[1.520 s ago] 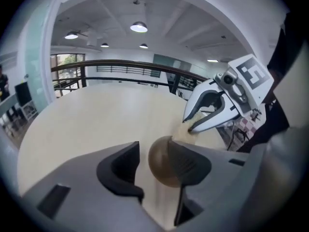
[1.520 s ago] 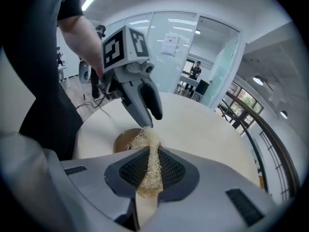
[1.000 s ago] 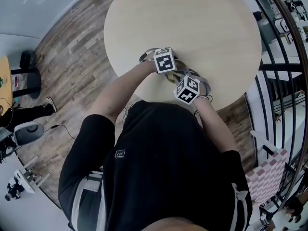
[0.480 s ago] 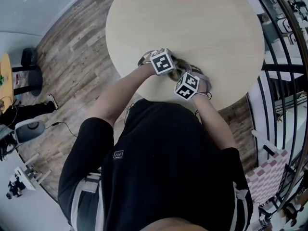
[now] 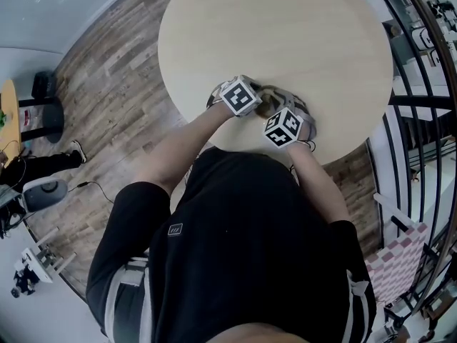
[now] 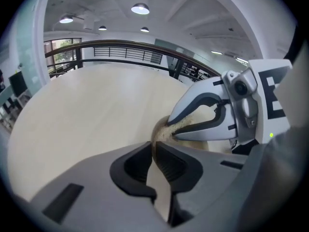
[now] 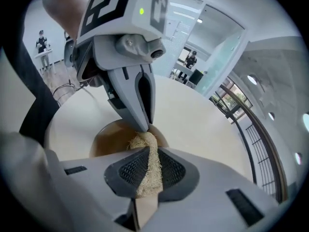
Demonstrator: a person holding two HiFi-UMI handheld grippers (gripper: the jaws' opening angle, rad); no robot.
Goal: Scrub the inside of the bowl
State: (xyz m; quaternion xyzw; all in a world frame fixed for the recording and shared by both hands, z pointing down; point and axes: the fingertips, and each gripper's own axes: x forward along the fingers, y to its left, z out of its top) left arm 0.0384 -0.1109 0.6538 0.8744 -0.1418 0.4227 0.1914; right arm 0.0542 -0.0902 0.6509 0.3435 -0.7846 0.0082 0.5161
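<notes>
A brown bowl [image 7: 107, 137] sits near the front edge of the round pale table [image 5: 285, 34]. My left gripper [image 6: 154, 150] is shut on the bowl's rim [image 6: 158, 132]; its jaws have just been closing with the rim between them. My right gripper [image 7: 147, 161] is shut on a straw-coloured fibrous scrubber [image 7: 146, 170], whose tip reaches into the bowl beside the left gripper [image 7: 144, 124]. In the left gripper view the right gripper [image 6: 170, 126] presses the scrubber [image 6: 182, 124] against the bowl's inside. In the head view both marker cubes hide most of the bowl [image 5: 269, 98].
The table's front edge lies just under my arms, with wooden floor [image 5: 107, 84] beyond it. A dark railing [image 5: 421, 106] runs along the right. People stand far off behind the table in the right gripper view.
The left gripper's cube has rolled and shifted slightly. The right gripper has slid a little to the right over the bowl.
</notes>
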